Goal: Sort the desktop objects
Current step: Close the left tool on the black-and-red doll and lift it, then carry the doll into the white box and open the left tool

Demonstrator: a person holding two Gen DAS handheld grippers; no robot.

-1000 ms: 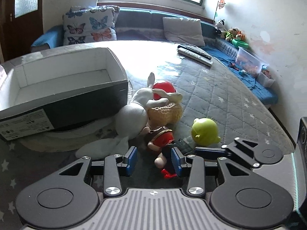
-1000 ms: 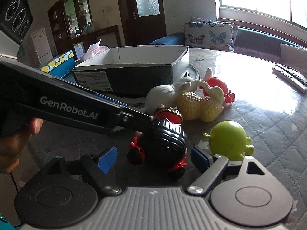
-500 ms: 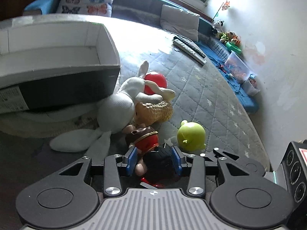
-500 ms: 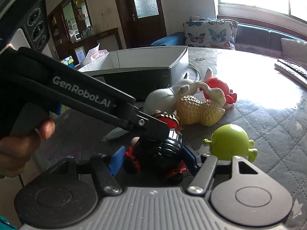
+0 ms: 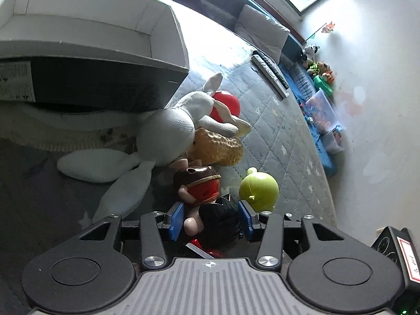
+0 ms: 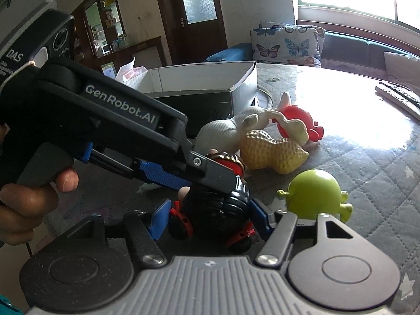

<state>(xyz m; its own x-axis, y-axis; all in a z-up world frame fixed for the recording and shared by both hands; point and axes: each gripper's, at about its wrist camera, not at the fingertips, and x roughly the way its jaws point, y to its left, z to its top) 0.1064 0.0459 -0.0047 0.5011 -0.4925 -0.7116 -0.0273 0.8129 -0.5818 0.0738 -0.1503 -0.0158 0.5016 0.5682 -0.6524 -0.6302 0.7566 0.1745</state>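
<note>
While left gripper (image 5: pixel 210 220) opens, right gripper (image 6: pixel 210 219) clamps one black-haired doll (image 6: pixel 218 207); two plush toys (image 5: pixel 168 134).

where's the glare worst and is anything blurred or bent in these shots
Right wrist view: window light blows out the table top behind the red toy, and the remotes wash out. Left wrist view: the box rim bows from the fisheye, the far shelf toys smear at the edge, and the black-haired doll sits in shadow.

butterfly cushion (image 6: pixel 284 44), remote controls (image 5: pixel 270 74), wooden door (image 6: pixel 195 15)
</note>
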